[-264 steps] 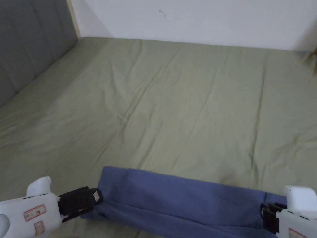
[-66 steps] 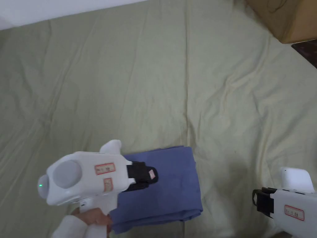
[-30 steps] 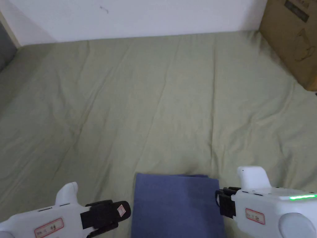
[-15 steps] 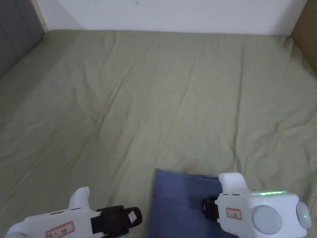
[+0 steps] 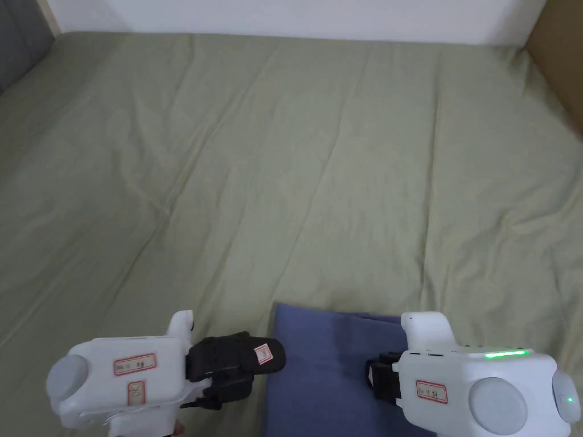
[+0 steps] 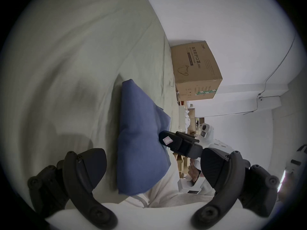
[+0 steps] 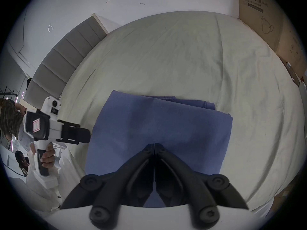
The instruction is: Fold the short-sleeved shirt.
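Observation:
The blue short-sleeved shirt [image 5: 324, 364] lies folded into a compact rectangle at the near edge of the green bed sheet [image 5: 296, 170]. It is also in the right gripper view [image 7: 159, 122] and the left gripper view [image 6: 137, 142]. My right gripper [image 7: 154, 144] is shut, its tips resting low over the shirt's near part with no cloth between them; the head view [image 5: 373, 375] has it over the shirt's right side. My left gripper [image 6: 152, 164] is open and holds nothing. It hovers just left of the shirt's left edge [image 5: 267, 358].
A cardboard box [image 6: 194, 71] stands at the bed's right side, beside the white wall. A grey padded headboard [image 7: 66, 54] runs along the left. A hand [image 7: 47, 159] holds the left gripper's handle. The wrinkled sheet stretches far beyond the shirt.
Since half a second ago my left gripper has come up and in toward the shirt's left edge. The right gripper stays over the shirt. Earlier, the long folded strip was doubled into this rectangle.

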